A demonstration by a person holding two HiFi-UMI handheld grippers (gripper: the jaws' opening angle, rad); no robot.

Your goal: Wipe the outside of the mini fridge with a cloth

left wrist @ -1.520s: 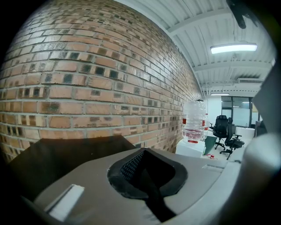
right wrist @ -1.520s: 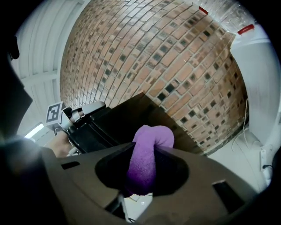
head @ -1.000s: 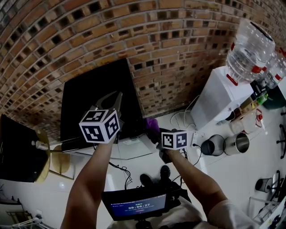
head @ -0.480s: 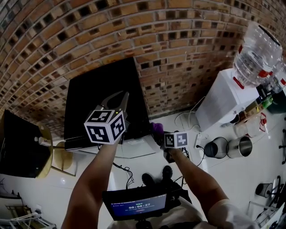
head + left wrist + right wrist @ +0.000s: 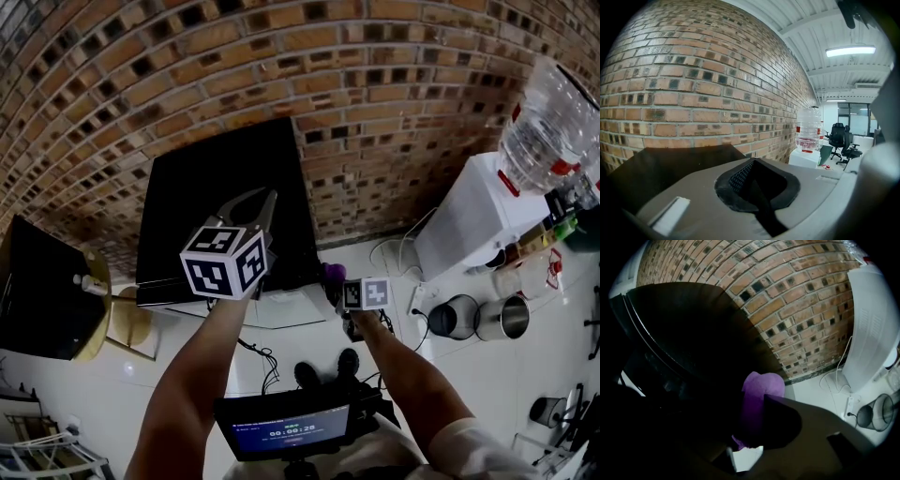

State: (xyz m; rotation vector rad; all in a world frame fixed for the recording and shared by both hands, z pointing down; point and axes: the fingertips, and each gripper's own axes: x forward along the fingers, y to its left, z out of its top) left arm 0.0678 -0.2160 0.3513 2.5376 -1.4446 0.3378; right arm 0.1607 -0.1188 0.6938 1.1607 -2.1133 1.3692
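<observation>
Purple cloth goes to the fridge's right side while my left tongs wait over its top

My right tongs stand about half open, clamped on the bunched cloth, low by the fridge's front right corner against the dark side wall; I cannot tell whether the cloth touches it yet. My left tongs are shut tight on nothing, hanging above the top near its front edge. As I judge it, the trouble would come from the grip: only a fold of cloth sticks out past the jaws, so pressing hard could put bare jaw on the black panel and scratch it, or a dragging stroke could pull the cloth free. The cable along the floor by the wall could also snag a low sweep
</observation>
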